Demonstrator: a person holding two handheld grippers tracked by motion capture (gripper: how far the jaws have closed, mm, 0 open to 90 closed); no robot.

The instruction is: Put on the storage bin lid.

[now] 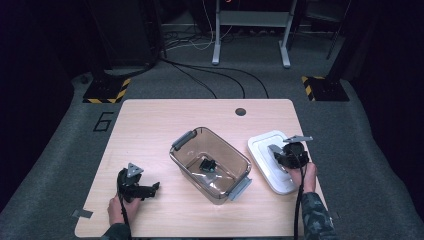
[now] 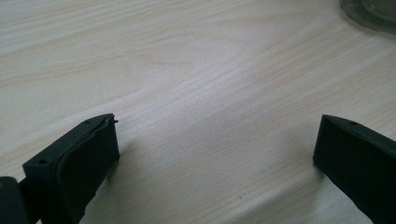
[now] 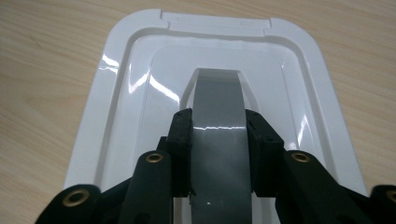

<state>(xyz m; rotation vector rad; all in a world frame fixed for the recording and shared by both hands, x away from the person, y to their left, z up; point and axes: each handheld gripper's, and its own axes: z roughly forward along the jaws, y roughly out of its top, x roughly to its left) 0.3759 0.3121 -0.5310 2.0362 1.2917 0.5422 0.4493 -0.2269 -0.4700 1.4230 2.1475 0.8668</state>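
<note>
A clear brown plastic box [image 1: 181,161] with grey side latches stands in the middle of the wooden table, and a small black object [image 1: 207,164] lies inside it. To its right, the box's white lid [image 1: 262,146] lies flat on the table. My right gripper [image 1: 276,153] is over the lid. In the right gripper view this gripper [image 3: 218,125] is shut on the grey handle strip [image 3: 217,91] in the middle of the lid [image 3: 126,98]. My left gripper [image 1: 153,188] rests low at the front left, open [image 2: 217,140] over bare wood, holding nothing.
The box's corner [image 2: 370,10] shows at the top right of the left gripper view. A round cable hole [image 1: 240,111] sits near the table's far edge. Beyond the table are grey floor, cables and stand feet [image 1: 106,91].
</note>
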